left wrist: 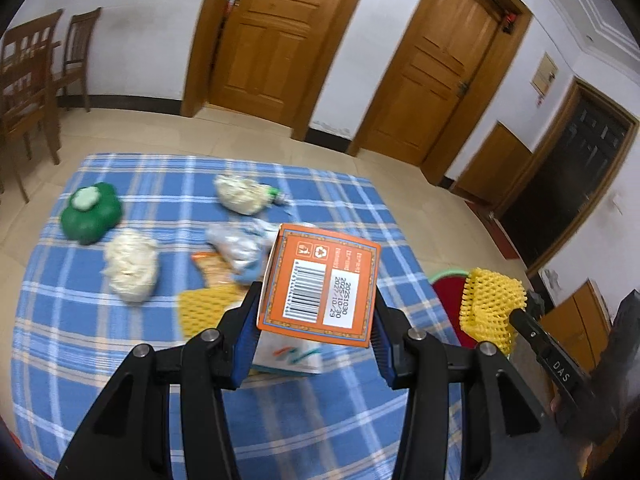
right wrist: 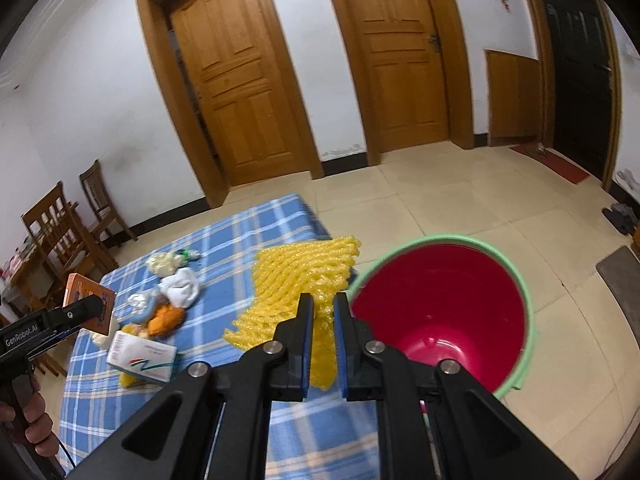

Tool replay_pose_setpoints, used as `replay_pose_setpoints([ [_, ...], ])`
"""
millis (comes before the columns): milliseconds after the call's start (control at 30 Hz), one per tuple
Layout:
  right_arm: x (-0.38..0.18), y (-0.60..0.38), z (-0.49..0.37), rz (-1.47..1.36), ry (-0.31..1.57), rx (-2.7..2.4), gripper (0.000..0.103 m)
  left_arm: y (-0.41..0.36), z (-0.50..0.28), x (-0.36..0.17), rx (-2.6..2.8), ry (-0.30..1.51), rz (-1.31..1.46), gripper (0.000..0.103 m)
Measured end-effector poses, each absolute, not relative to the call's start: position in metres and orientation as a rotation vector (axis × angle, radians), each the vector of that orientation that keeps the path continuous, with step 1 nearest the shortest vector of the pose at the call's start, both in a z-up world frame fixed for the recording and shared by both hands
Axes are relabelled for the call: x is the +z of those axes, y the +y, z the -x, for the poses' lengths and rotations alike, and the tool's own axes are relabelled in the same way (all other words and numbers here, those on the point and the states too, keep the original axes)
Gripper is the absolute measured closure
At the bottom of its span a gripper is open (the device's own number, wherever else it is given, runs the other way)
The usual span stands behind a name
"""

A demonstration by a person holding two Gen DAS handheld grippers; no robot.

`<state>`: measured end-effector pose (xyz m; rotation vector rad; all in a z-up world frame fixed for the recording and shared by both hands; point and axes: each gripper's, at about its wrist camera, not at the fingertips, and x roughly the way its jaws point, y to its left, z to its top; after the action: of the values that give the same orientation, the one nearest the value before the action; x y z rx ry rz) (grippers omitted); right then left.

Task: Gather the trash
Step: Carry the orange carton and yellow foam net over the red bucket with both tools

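Left gripper (left wrist: 316, 320) clenched on orange box (left wrist: 320, 284) above table (left wrist: 80, 360) middle. Right gripper (right wrist: 322, 344) grips yellow foam net (right wrist: 296, 276) at table's right edge beside red bucket (right wrist: 520, 280); springy net may snag the rim and miss

Printed cardboard box (left wrist: 318, 284), matt. Yellow foam netting (right wrist: 304, 276), rough and spongy. Glossy red plastic bucket (right wrist: 516, 312) at three o'clock. Woven checked tablecloth (left wrist: 120, 360). Varnished wooden doors (right wrist: 240, 80) at twelve.
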<state>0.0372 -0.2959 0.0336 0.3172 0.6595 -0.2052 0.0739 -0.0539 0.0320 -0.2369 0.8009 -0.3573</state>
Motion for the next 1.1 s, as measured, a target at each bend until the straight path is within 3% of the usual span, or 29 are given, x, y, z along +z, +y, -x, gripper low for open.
replay_pose_setpoints([
  [933,-0.045,-0.419,-0.006,-0.466,0.761,-0.453,0.089,-0.265,-0.091,-0.018,-0.676,0.914,-0.023,0.054],
  [1100,-0.053,-0.427,-0.002,-0.482,0.766,-0.462,0.078,-0.287,-0.091,-0.029,-0.709,0.934,-0.057,0.054],
])
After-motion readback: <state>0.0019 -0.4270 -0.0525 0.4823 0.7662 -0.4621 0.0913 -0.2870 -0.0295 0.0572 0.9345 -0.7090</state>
